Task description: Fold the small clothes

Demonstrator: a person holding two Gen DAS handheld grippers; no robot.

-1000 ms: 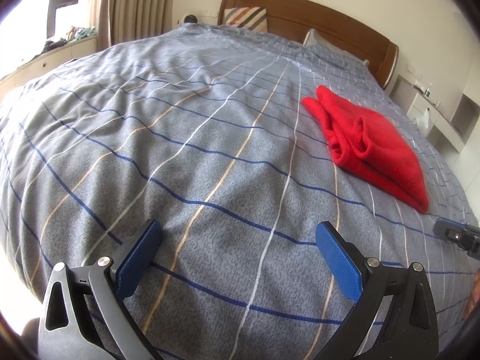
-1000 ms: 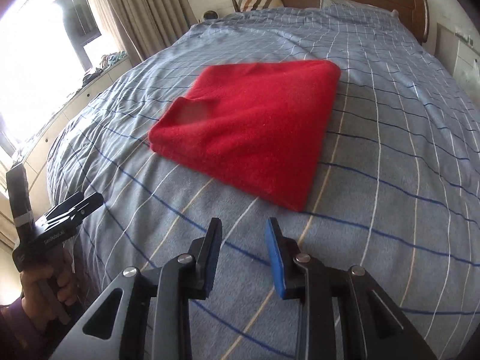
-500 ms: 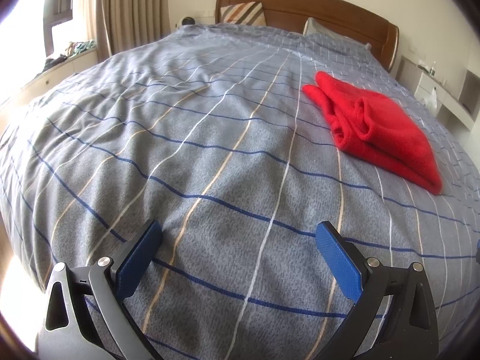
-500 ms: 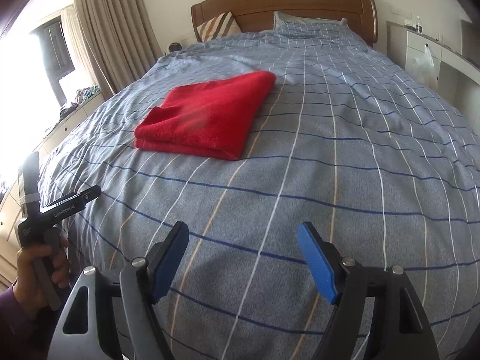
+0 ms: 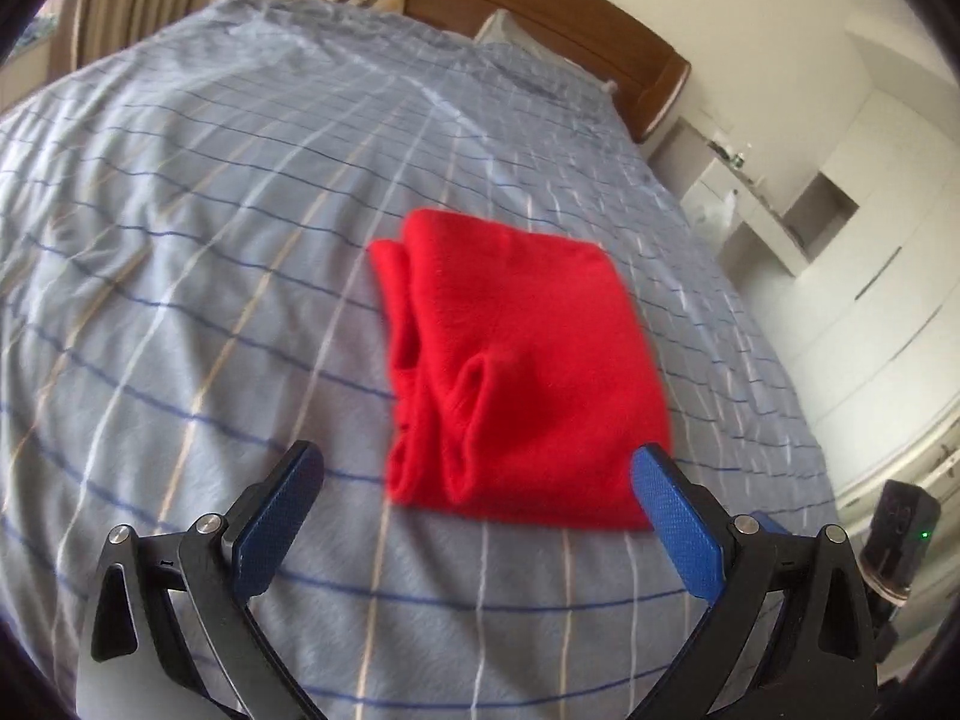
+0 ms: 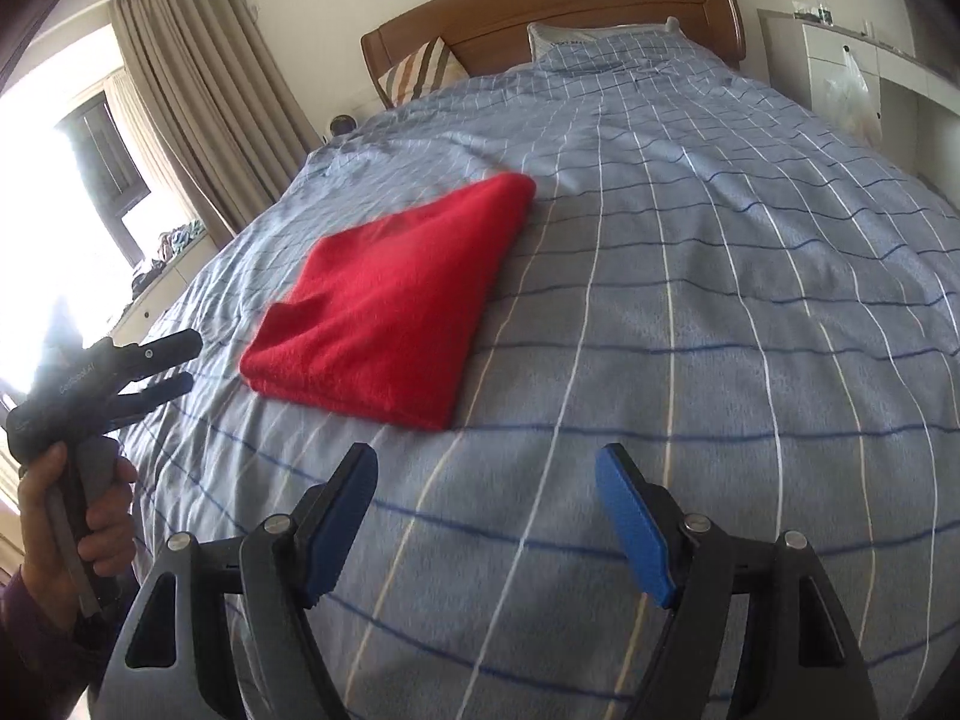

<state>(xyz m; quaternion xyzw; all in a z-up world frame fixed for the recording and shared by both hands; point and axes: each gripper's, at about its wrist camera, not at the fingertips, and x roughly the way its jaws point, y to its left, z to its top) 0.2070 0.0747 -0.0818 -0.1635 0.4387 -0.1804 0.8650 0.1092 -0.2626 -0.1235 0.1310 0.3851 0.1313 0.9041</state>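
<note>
Swung toward the garment since a second ago: red folded cloth [image 5: 516, 372], formerly far off to the right of the left claw [image 5: 474, 480], now lying straight ahead of it and just beyond the blue pads. Widened too, over that second: right claw [image 6: 486, 480], from nearly pinched together to spread well apart, and pulled back, with red folded cloth [image 6: 390, 300] now ahead and to the left of it instead of close in front.

Both claws spread wide and empty; nothing between the pads of either, no contact with the fabric. Left claw also seen from the right wrist view [image 6: 168, 366], gripped by a hand [image 6: 90, 516] at the left edge, beside the bed's near side.

Garment resting flat on the checked blue bed cover [image 6: 720, 300], well short of the wooden headboard [image 6: 570, 6] and pillows. Folded into a compact rectangle, with layered, rolled edges facing the left claw and a smooth top face. Judged from that: folding of this piece apparently finished or nearly so. No other loose clothes visible on the bed, so what remains cannot be told; perhaps only a final tidy or a move aside.

Writing: faint pale lettering on the side of the left claw's body in the right wrist view, too blurred to read. No other legible brand or label.
</note>
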